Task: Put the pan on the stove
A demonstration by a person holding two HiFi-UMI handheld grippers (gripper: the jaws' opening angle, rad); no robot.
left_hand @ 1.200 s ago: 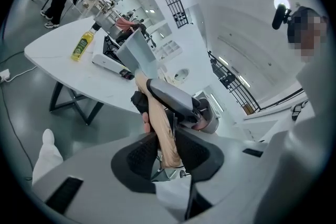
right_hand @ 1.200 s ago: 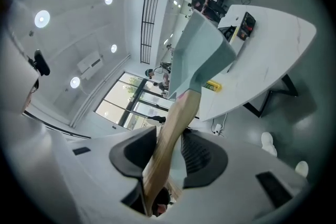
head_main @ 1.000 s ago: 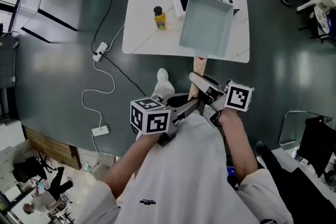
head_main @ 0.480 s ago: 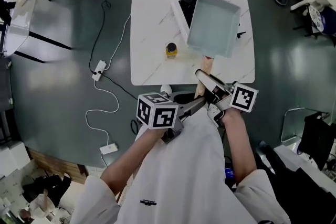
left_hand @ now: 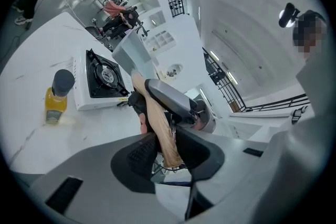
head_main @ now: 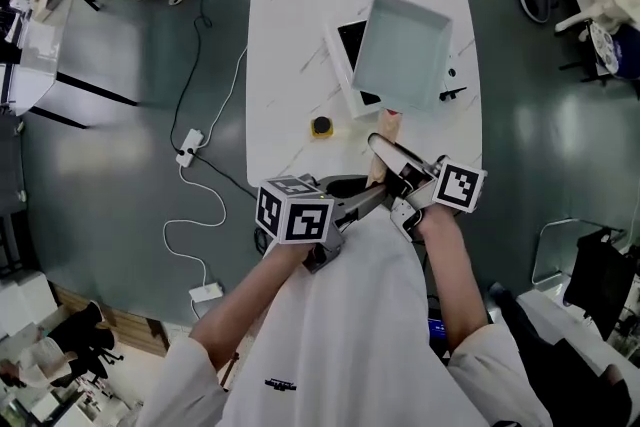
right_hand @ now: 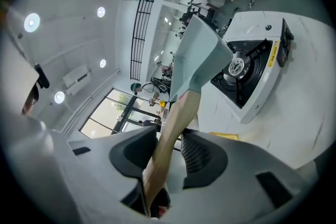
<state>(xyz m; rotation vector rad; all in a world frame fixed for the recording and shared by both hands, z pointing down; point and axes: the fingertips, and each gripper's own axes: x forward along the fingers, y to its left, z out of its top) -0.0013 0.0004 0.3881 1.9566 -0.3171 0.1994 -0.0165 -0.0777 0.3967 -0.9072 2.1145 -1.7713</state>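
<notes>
A pale grey square pan (head_main: 405, 50) with a wooden handle (head_main: 387, 127) hangs tilted in the air over the white gas stove (head_main: 345, 50) on the table. Both grippers hold the handle. My right gripper (head_main: 392, 158) is shut on it nearer the pan. My left gripper (head_main: 368, 198) grips the handle's end, its jaws opening slightly with the wood still between the pads. The left gripper view shows the handle (left_hand: 157, 118) in the left gripper (left_hand: 165, 147) and the stove (left_hand: 102, 78). The right gripper view shows the pan (right_hand: 197, 55) above the burner (right_hand: 247, 71), handle in the right gripper (right_hand: 170, 152).
A small yellow bottle (head_main: 321, 126) with a black cap stands on the white marble table (head_main: 285, 35), left of the stove and near the front edge. A white cable and power strip (head_main: 187, 153) lie on the grey floor to the left.
The pan has travelled forward over the table and now covers most of the stove. Both grippers moved with it, still on the handle. The bottle now sits closer to me.
</notes>
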